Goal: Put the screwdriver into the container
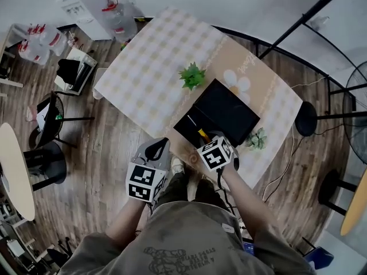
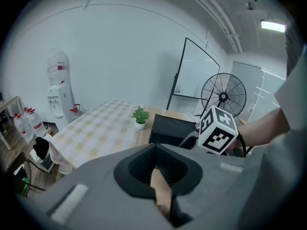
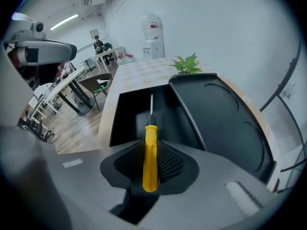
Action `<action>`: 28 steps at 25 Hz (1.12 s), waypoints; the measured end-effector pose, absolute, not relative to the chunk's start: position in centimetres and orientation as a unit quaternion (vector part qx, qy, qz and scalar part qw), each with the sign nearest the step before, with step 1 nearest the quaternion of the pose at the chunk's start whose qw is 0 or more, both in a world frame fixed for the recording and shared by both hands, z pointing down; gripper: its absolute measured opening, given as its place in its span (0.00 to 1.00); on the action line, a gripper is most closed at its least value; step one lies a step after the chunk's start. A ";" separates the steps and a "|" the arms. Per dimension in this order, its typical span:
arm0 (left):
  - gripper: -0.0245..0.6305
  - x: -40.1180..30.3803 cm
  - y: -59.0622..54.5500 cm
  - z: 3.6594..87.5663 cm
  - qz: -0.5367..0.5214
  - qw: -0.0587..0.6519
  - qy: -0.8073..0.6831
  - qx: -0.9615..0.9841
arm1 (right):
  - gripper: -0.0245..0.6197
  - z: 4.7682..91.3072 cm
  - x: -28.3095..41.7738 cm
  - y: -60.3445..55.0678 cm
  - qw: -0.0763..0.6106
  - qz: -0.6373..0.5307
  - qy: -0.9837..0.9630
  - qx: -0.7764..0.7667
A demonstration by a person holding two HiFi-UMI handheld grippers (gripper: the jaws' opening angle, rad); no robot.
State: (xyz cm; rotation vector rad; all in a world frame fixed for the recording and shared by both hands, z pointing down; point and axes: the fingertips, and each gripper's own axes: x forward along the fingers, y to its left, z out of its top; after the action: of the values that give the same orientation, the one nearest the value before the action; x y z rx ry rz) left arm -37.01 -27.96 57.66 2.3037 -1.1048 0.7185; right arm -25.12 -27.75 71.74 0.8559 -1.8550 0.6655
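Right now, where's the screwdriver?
Right gripper view, centre: the screwdriver is clamped in the right gripper, tip over the open black container.

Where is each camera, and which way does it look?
Head view: on the person's head, looking steeply down at table and black container; left gripper, right gripper, arms show.
Left gripper view: on that gripper, facing across the table to the wall; its jaws, the right arm show.
Right gripper view: on that gripper, looking into the container; jaws shut on the yellow screwdriver.
Shared: all see container and plant.
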 end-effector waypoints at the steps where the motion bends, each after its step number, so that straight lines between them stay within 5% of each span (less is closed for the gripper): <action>1: 0.04 -37.0 -27.9 57.8 0.265 0.242 -0.402 0.842 | 0.20 72.0 -25.2 -27.9 0.483 0.268 -0.757 0.350; 15: 0.04 -38.6 -27.4 57.7 0.275 0.236 -0.420 0.832 | 0.21 74.2 -24.8 -27.3 0.530 0.235 -0.738 0.345; 28: 0.04 -37.7 -27.1 52.7 0.256 0.185 -0.441 0.840 | 0.16 63.7 -25.1 -28.2 0.432 0.197 -0.798 0.370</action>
State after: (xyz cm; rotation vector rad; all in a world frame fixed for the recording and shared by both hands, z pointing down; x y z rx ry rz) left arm -37.74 -27.10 52.75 2.3676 -1.2414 0.7218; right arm -25.07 -28.15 63.69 0.9221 -1.9898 0.4917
